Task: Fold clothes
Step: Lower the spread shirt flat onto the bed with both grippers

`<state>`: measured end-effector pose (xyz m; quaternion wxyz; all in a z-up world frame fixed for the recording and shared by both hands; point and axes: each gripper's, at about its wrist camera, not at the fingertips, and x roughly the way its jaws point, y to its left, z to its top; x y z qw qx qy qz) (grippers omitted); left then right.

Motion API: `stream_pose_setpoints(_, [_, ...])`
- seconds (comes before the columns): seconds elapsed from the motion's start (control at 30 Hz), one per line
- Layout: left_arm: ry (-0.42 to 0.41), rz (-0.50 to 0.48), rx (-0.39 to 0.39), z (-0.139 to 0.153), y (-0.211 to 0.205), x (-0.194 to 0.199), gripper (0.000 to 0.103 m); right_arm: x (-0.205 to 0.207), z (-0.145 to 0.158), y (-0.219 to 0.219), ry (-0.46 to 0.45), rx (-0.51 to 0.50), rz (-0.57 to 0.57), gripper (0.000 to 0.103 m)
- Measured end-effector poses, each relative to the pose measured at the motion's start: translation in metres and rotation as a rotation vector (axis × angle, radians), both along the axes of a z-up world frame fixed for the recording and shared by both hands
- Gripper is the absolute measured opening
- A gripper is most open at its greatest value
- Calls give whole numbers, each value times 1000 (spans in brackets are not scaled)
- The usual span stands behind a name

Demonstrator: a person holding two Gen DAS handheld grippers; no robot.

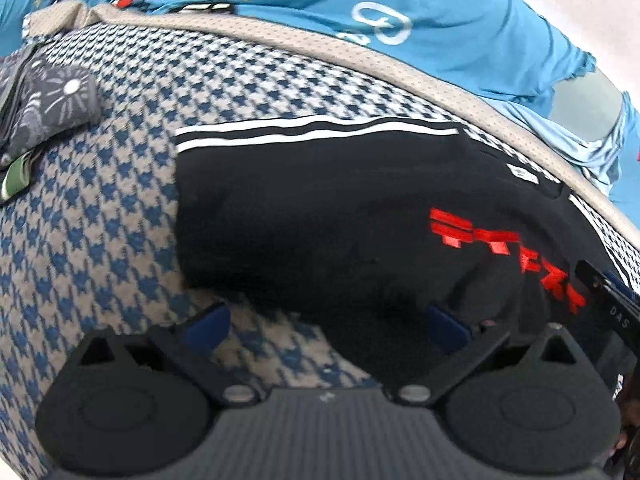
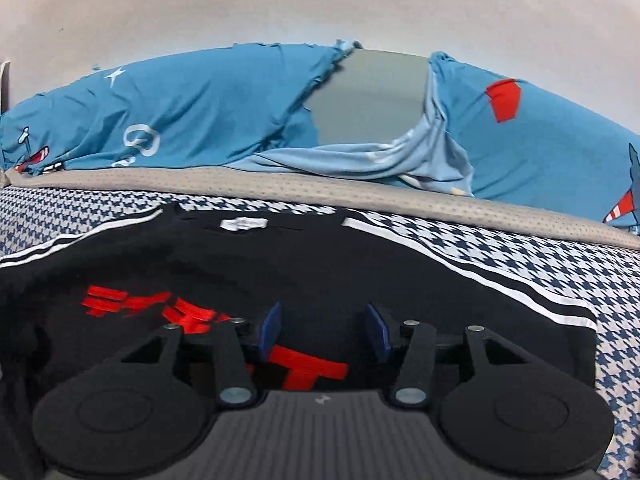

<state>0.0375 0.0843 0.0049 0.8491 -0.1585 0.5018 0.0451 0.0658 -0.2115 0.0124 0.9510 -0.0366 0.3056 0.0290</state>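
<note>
Right wrist view shows our right gripper, jaws part-open and empty, directly over the black red-lettered shirt at lower centre, its striped sleeves spread left-right on the houndstooth bed.

One black garment, one grey folded cloth, two grippers.

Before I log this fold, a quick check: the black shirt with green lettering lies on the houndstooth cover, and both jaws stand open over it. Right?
Not quite: the lettering on the black shirt is red, not green, as the right wrist view shows. The rest holds: the shirt lies on the houndstooth cover, and the left gripper and right gripper both have their jaws open over it.
</note>
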Motion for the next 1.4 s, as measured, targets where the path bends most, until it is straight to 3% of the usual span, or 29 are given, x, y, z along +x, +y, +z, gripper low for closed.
stream_pose_setpoints(0.3, [4, 44, 18, 1, 20, -5, 103, -1, 2, 13, 23, 41, 5, 47])
stream_pose_setpoints(1.4, [20, 73, -1, -3, 28, -7, 103, -2, -1, 35, 37, -1, 49, 47])
